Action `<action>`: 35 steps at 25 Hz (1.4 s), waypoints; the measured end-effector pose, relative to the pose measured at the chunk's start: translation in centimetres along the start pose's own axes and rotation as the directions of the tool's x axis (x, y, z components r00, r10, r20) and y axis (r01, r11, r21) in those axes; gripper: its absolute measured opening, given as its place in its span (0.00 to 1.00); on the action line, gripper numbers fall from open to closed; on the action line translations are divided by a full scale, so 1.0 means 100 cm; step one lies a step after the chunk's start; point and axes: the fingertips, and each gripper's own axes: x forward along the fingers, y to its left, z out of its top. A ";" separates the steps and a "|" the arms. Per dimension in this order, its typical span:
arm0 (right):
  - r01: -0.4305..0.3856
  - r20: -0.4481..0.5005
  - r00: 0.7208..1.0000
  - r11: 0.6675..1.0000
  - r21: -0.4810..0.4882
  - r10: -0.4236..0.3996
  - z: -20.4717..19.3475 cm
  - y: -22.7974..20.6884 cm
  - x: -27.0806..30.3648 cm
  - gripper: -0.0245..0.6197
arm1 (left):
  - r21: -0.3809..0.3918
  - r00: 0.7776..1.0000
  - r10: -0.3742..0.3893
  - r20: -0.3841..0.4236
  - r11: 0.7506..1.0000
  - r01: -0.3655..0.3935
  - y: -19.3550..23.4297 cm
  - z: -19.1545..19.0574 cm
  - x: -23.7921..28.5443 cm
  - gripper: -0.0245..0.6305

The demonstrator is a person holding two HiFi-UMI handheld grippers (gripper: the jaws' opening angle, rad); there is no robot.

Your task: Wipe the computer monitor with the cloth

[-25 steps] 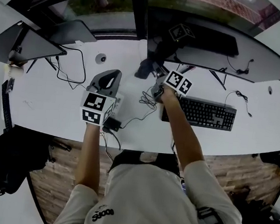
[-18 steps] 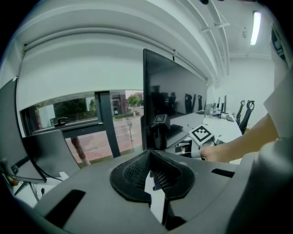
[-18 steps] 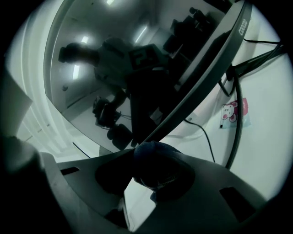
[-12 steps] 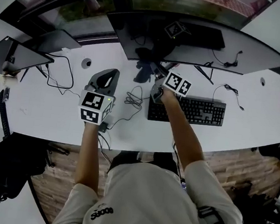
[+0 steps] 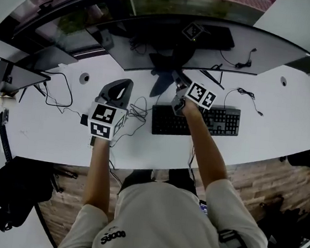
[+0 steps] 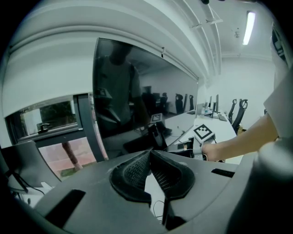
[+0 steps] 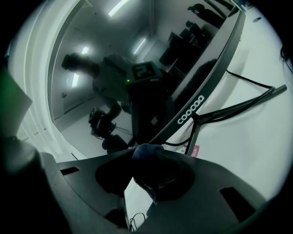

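Right gripper point(image 7: 145, 151) fingers: clamped on cloth point(image 7: 155, 167), a fold bunched past the tips, probably so fabric meets glass.
Left gripper point(image 6: 150, 154) fingers: closed, empty; parked left, apparently clear of the wipe.
Cloth position: near monitor point(image 7: 114, 68) lower edge, beyond keyboard point(image 5: 194, 119).

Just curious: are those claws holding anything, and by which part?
Right gripper pinches a dark cloth by a bunched fold; left gripper holds nothing.

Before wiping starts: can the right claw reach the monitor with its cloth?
Probably yes: the right claw holds the cloth close to the monitor, and nothing stands between them.
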 end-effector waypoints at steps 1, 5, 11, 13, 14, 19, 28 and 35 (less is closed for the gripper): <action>0.003 0.007 1.000 1.000 0.000 -0.003 0.005 -0.004 -0.005 0.20 | 0.003 1.000 -0.003 0.001 1.000 0.003 -0.004 0.003 0.003 0.07; 0.020 0.035 0.999 1.000 0.000 -0.020 0.027 -0.022 -0.024 0.20 | 0.012 1.000 -0.015 0.003 1.000 0.015 -0.021 0.012 0.018 0.07; 0.052 0.091 0.995 0.999 -0.004 -0.052 0.068 -0.055 -0.060 0.20 | 0.015 0.999 -0.038 0.012 0.999 0.037 -0.051 0.026 0.045 0.07; 0.051 0.101 0.994 0.999 -0.001 -0.050 0.080 -0.064 -0.071 0.20 | 0.017 0.999 -0.045 0.019 0.999 0.045 -0.063 0.032 0.055 0.07; 0.048 0.106 0.993 0.999 0.002 -0.048 0.085 -0.069 -0.077 0.20 | 0.017 0.999 -0.048 0.024 0.999 0.048 -0.069 0.036 0.059 0.07; 0.053 0.118 0.992 0.998 0.013 -0.054 0.110 -0.097 -0.100 0.20 | 0.029 0.997 -0.065 0.042 0.998 0.063 -0.099 0.055 0.085 0.07; 0.038 0.095 0.995 0.999 0.018 -0.039 0.137 -0.136 -0.123 0.19 | 0.042 0.996 -0.077 0.049 0.996 0.075 -0.144 0.073 0.123 0.07; 0.028 0.077 0.997 1.000 -0.004 -0.028 0.156 -0.163 -0.137 0.19 | 0.065 0.994 -0.081 0.068 0.995 0.077 -0.170 0.082 0.146 0.07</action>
